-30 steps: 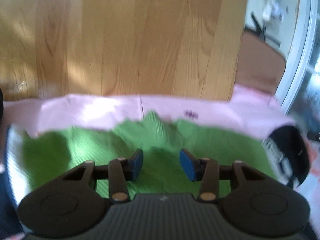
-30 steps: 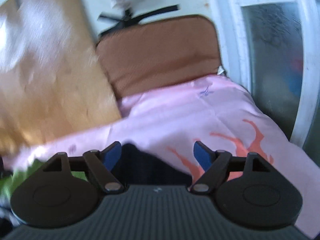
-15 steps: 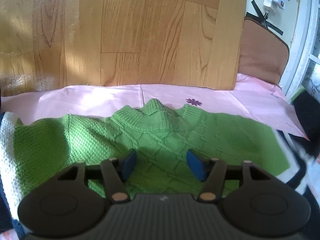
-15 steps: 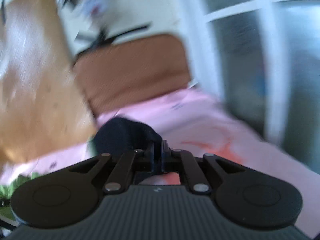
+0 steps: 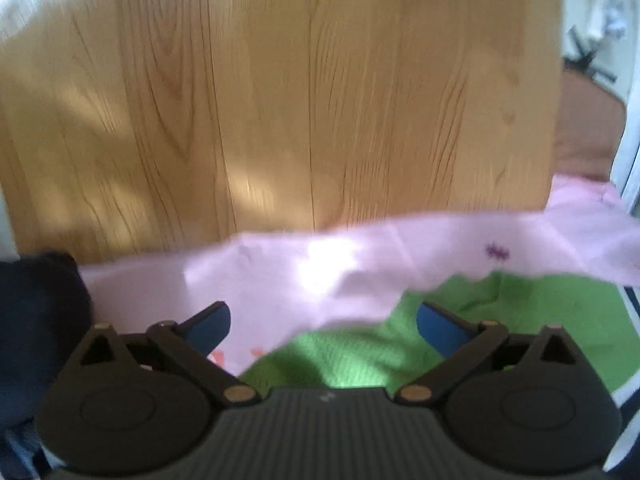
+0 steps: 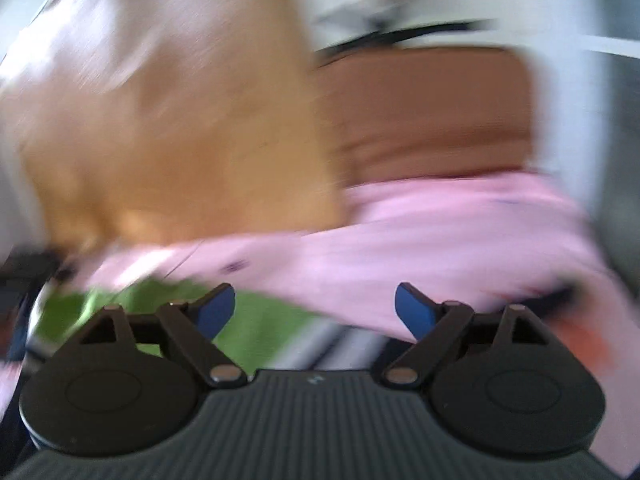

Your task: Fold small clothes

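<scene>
A green knit sweater (image 5: 500, 332) lies flat on a pink cloth (image 5: 312, 280) spread on the floor. My left gripper (image 5: 323, 326) is open and empty, above the sweater's left part and the pink cloth. In the blurred right wrist view, my right gripper (image 6: 314, 310) is open and empty above the sweater (image 6: 260, 328) and the pink cloth (image 6: 440, 248). A dark navy garment (image 5: 36, 328) lies at the left edge of the left wrist view.
Wooden floor (image 5: 300, 100) lies beyond the pink cloth. A brown mat (image 6: 432, 120) sits at the far right by a white door frame (image 5: 628, 152). Orange print shows on the pink cloth (image 6: 588, 336) at right.
My right gripper was shut on a dark garment half a second ago and is open and empty now, swung left over the sweater. My left gripper opened wider and shifted left.
</scene>
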A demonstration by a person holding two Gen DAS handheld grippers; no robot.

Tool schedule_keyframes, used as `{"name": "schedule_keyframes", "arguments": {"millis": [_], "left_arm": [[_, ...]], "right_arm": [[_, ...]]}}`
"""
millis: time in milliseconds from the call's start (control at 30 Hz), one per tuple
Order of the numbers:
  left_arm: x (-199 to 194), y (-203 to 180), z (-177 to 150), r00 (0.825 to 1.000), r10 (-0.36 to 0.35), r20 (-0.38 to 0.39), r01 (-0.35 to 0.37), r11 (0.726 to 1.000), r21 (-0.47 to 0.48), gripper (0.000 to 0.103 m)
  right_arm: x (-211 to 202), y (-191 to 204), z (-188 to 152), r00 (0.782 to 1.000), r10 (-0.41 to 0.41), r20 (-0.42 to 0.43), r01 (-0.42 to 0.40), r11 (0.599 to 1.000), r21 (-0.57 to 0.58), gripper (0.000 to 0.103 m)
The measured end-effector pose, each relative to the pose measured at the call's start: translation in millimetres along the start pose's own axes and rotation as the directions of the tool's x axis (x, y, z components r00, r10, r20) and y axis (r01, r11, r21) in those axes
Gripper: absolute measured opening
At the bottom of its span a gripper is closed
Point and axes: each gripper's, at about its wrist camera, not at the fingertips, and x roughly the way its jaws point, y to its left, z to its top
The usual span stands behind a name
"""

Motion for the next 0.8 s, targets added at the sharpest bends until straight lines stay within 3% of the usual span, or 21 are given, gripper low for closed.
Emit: {"name": "schedule_keyframes", "arguments": {"millis": [100, 200, 267, 300, 333, 367, 467, 567, 633, 667, 800], "left_arm": [[25, 2, 1, 0.994, -0.051, -0.097, 0.052, 0.999, 0.012, 0.103], [42, -9, -6, 0.988, -0.052, -0.148, 0.064, 0.995, 0.077, 0.102], [46, -18, -15, 0.986, -0.029, -0.161, 0.052, 0.988, 0.142, 0.09], [42, -22, -19, 0.991, -0.033, -0.133, 0.053, 0.986, 0.156, 0.083], [39, -23, -21, 0.991, -0.051, -0.123, 0.071, 0.985, 0.16, 0.064], [36, -23, -22, 0.991, -0.073, -0.116, 0.091, 0.983, 0.16, 0.044], [31, -35, -23, 0.993, -0.067, -0.098, 0.084, 0.981, 0.175, 0.02], [25, -54, -26, 0.999, -0.011, -0.032, 0.017, 0.979, 0.205, 0.018], [14, -65, -26, 0.998, 0.005, 0.056, -0.017, 0.975, 0.221, 0.018], [8, -67, -22, 0.995, 0.004, 0.095, -0.024, 0.976, 0.216, 0.018], [-10, -71, 11, 0.98, 0.001, 0.2, -0.03, 0.989, 0.143, 0.018]], "right_arm": [[73, 26, 16, 0.99, 0.039, -0.135, -0.052, 0.994, -0.091, 0.089], [129, 43, 18, 0.968, 0.05, -0.247, -0.086, 0.987, -0.138, 0.089], [150, 53, 12, 0.955, 0.042, -0.294, -0.101, 0.977, -0.186, 0.092], [148, 56, 12, 0.96, 0.045, -0.275, -0.106, 0.972, -0.21, 0.093], [147, 62, 10, 0.962, 0.045, -0.267, -0.108, 0.968, -0.227, 0.092], [143, 66, 7, 0.967, 0.037, -0.253, -0.099, 0.966, -0.238, 0.081], [125, 91, -1, 0.975, -0.043, -0.219, -0.03, 0.947, -0.32, 0.018], [109, 116, -14, 0.984, -0.134, -0.121, 0.062, 0.88, -0.47, 0.016], [98, 133, -20, 0.979, -0.203, 0.009, 0.172, 0.801, -0.574, 0.016], [93, 136, -20, 0.973, -0.22, 0.066, 0.217, 0.781, -0.586, 0.016], [78, 130, 1, 0.934, -0.269, 0.236, 0.357, 0.758, -0.546, 0.016]]}}
